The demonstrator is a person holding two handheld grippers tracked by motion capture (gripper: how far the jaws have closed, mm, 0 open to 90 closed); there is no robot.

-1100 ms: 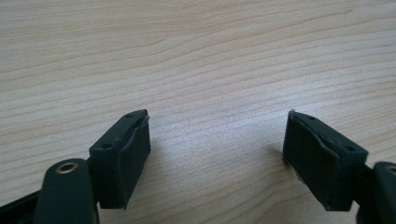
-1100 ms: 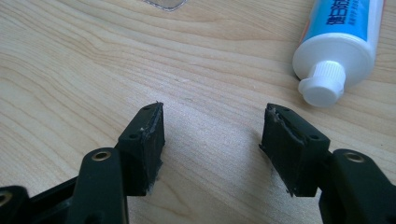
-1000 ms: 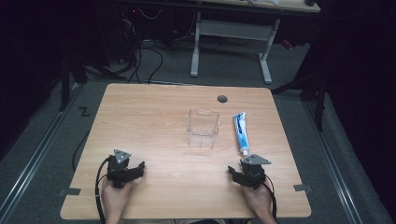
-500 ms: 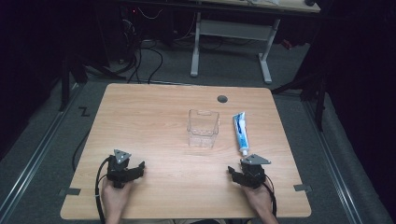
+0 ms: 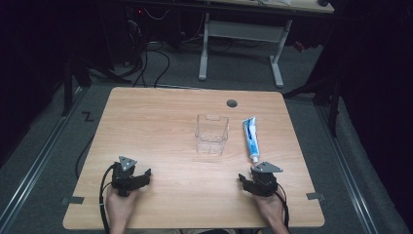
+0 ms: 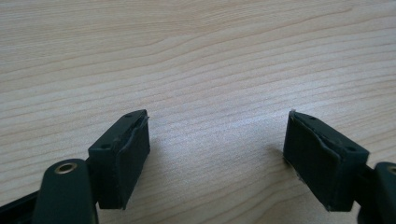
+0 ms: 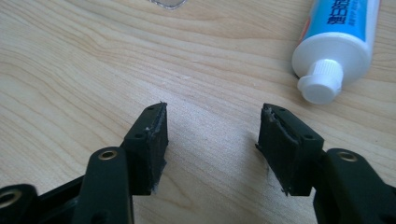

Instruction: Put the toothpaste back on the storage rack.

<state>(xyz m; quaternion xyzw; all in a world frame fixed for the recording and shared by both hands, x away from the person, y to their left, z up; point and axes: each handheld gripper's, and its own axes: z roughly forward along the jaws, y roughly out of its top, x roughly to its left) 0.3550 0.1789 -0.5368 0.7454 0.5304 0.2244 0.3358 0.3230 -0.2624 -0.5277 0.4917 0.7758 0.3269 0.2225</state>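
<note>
Evidently the work is at its very start: both claws rest low on the near edge of the surface (image 5: 146, 112), each in a hand, and nothing is held. The left claw (image 6: 217, 154) stands wide open over bare wood. The right claw (image 7: 212, 149) is also open with nothing between its jaws, though they have just been closing a little. The toothpaste tube (image 5: 251, 138) lies flat just beyond the right claw, its white cap (image 7: 322, 83) pointing back toward that claw, and the clear plastic container (image 5: 212, 133) stands upright just left of the tube, near the middle, apart from it. Judging by the layout, the next move calls for the right claw to go forward and to its right, straddle the tube near the cap and close on it. The surface is pale wood grain with a dark round grommet (image 5: 232, 103) near its far edge. Beyond, the room is dim: grey carpet, loose cables and a white desk frame (image 5: 241, 44)
</note>
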